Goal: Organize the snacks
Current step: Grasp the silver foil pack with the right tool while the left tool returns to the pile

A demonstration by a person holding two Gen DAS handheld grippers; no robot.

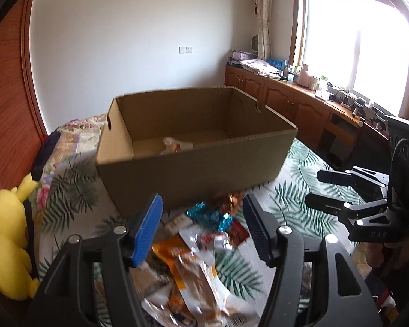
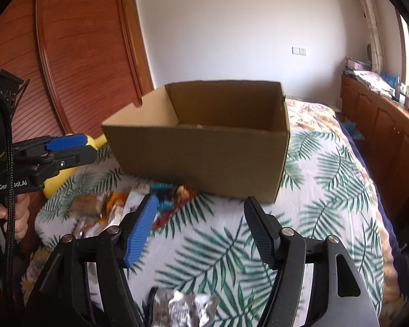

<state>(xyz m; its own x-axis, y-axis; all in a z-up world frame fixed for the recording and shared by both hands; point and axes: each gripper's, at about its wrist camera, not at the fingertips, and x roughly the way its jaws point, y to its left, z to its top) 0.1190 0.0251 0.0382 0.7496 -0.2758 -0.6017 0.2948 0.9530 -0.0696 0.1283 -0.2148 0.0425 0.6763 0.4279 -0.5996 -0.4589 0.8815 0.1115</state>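
Note:
An open cardboard box (image 1: 193,160) (image 2: 204,152) stands on the bed, with one pale snack packet (image 1: 174,145) lying inside it. In front of the box lies a heap of snack packets (image 1: 196,256) (image 2: 114,209), orange, silver, teal and red. My left gripper (image 1: 201,231) hovers over that heap, open, with no packet pressed between its pads. It shows at the left edge of the right wrist view (image 2: 88,147). My right gripper (image 2: 200,229) (image 1: 312,187) is open over bare bedspread to the right of the heap. A silvery packet (image 2: 185,308) lies just below it.
The bedspread (image 2: 313,190) has a palm-leaf print. A yellow plush toy (image 1: 8,245) (image 2: 57,179) lies at the bed's left side by the wooden wardrobe (image 2: 81,54). A cluttered wooden cabinet (image 1: 300,100) runs under the window on the right.

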